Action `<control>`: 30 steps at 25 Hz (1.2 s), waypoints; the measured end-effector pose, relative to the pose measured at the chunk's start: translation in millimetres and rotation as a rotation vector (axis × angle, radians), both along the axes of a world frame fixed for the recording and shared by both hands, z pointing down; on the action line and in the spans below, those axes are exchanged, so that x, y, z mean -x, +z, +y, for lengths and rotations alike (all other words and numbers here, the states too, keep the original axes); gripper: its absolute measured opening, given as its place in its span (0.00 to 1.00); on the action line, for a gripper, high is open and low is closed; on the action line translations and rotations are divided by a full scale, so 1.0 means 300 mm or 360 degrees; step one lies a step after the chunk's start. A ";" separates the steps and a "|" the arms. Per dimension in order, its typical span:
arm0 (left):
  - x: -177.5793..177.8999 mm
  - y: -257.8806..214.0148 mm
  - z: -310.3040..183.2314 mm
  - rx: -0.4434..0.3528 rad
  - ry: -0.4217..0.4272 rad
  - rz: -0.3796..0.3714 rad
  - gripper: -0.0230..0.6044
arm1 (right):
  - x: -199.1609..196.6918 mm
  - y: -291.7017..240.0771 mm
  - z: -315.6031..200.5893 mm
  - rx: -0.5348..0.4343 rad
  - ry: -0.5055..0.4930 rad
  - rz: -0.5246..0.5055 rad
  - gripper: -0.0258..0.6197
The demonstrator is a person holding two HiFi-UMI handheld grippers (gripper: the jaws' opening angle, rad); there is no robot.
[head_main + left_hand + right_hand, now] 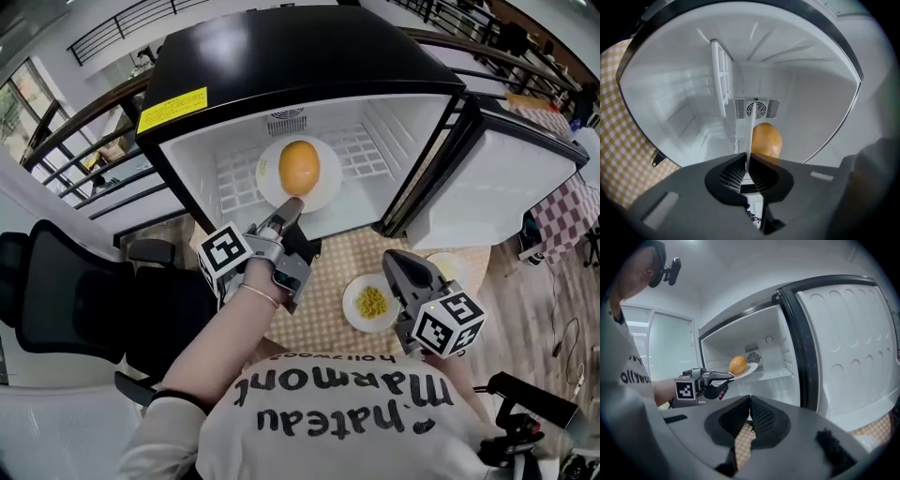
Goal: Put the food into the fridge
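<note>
A white plate (325, 191) carrying a round orange food (299, 166) is held level inside the open black fridge (281, 75), over its wire shelf (367, 152). My left gripper (289, 208) is shut on the plate's near rim; in the left gripper view the plate (750, 136) shows edge-on between the jaws, with the orange food (766, 139) behind it. My right gripper (398, 265) hangs with its jaws together and empty, over a second plate of yellow food (371, 302) on the checkered table. The right gripper view shows the left gripper (726, 376) and the held plate (749, 370).
The fridge door (497, 187) stands swung open to the right, close to my right gripper. A checkered cloth (328, 272) covers the table in front of the fridge. Another pale dish (452, 267) sits at the table's right. A black chair (56, 291) stands at the left.
</note>
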State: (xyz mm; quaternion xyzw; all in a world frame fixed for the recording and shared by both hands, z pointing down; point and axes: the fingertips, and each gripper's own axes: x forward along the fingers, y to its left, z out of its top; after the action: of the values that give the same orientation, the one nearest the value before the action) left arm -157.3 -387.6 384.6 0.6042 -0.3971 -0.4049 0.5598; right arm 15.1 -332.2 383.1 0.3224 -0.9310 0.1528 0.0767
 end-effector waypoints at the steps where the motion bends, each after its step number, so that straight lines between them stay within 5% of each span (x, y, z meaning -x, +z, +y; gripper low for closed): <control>1: 0.005 0.003 -0.015 0.0018 -0.0013 0.0003 0.04 | -0.010 0.002 -0.006 0.0002 0.0003 -0.0002 0.07; 11: 0.009 0.043 -0.115 0.0115 -0.0111 0.0078 0.07 | -0.058 0.016 -0.038 0.0025 -0.0008 -0.0012 0.07; 30: -0.066 0.009 -0.215 0.0066 -0.0207 0.0350 0.09 | -0.146 0.042 -0.020 0.0055 0.0017 0.0014 0.07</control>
State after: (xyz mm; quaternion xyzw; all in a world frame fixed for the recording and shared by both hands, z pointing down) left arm -137.5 -452.2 387.4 0.5174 -0.3800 -0.4958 0.5849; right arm 58.8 -338.3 395.8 0.3266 -0.9262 0.1679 0.0855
